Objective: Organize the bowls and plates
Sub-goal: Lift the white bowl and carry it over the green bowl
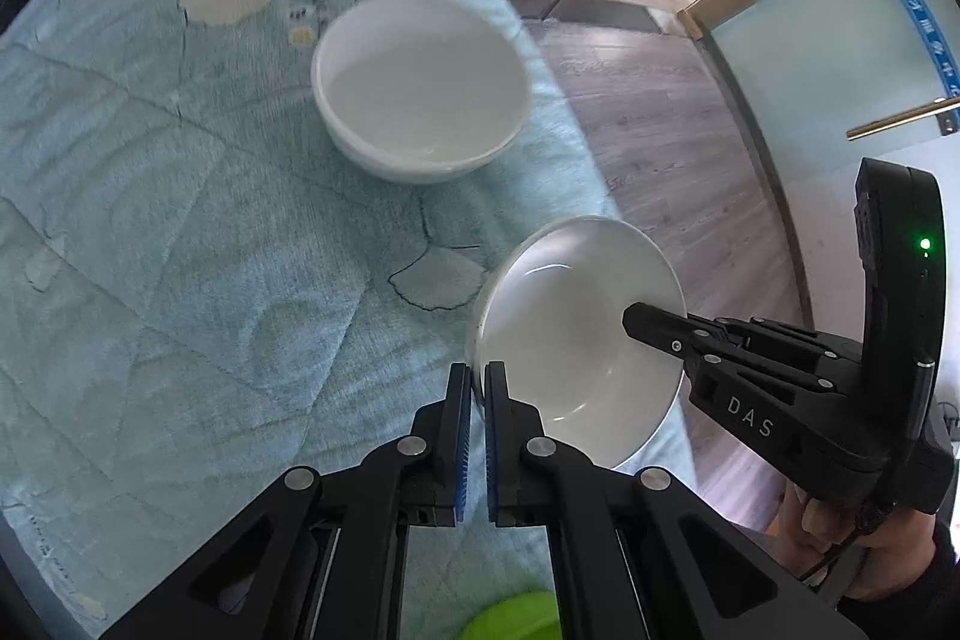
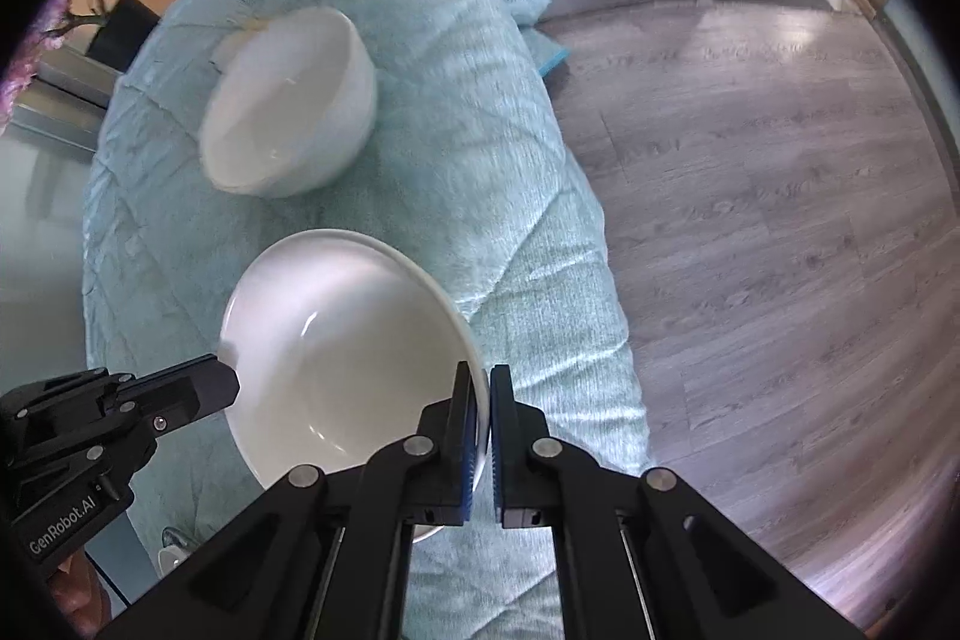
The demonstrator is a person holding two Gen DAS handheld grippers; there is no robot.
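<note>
The left tool (image 1: 478, 382) is closed tight on the rim of a shallow white bowl (image 1: 576, 340), its blue-lined pads pinching the edge at the bowl's 8 o'clock side in the left wrist view. The right tool (image 2: 487, 388) is likewise clamped down on the same bowl's (image 2: 348, 346) rim, gripping it at about 4 o'clock in the right wrist view, so the two tools hold opposite sides of it. The bowl sits tilted between them, its empty inside facing the cameras, over the near edge of a pale blue quilted cloth (image 1: 180, 220) that covers the counter. A second, deeper white bowl (image 1: 420, 85) rests upright on the cloth toward 12 o'clock from the held one, well apart from it and also empty. In the left wrist view the right tool's black body (image 1: 780, 388) reaches in from 3 o'clock, with a hand (image 1: 840, 532) wrapped around its handle. The cloth's edge falls away on the right side, past which lies open wooden floor (image 2: 750, 250). To the left of both bowls the cloth spreads wide and bare. A green object (image 1: 516, 619) peeks out at 6 o'clock under the left tool, too hidden to identify.
</note>
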